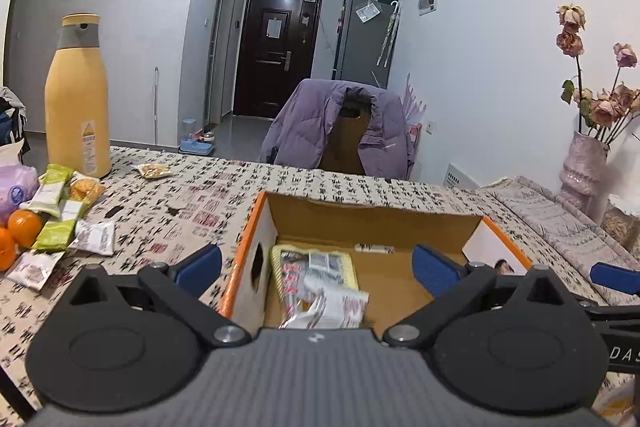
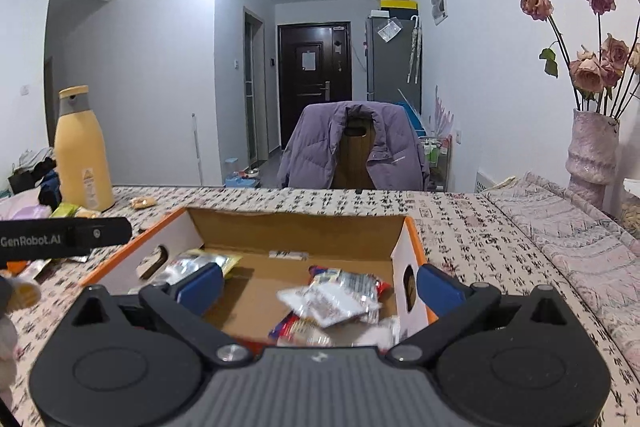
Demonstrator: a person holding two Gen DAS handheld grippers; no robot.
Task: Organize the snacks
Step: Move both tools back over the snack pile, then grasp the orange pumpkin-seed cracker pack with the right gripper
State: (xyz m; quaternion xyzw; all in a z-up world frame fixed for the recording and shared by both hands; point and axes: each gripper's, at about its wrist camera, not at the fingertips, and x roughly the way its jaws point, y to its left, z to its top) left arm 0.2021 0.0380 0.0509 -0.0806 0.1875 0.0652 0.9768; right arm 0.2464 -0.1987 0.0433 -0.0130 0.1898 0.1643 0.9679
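An orange-rimmed cardboard box (image 1: 360,223) stands on the patterned tablecloth. In its left half lie a yellow-edged packet (image 1: 312,267) and a white one. My left gripper (image 1: 318,267) hovers open over them and holds nothing. My right gripper (image 2: 320,287) is open over the box's (image 2: 296,227) right half. Beneath it a blurred white packet (image 2: 328,301) lies loose on red and blue packets (image 2: 372,283), touching neither finger. Loose green and white snack packets (image 1: 60,223) lie on the table at the far left. One small packet (image 1: 154,170) sits near the far edge.
A tall yellow bottle (image 1: 78,99) stands at the back left, with oranges (image 1: 24,227) and a purple tissue pack beside the loose snacks. A vase of dried roses (image 2: 592,155) stands at the right on folded cloth. A chair with a purple jacket (image 1: 340,127) is behind the table.
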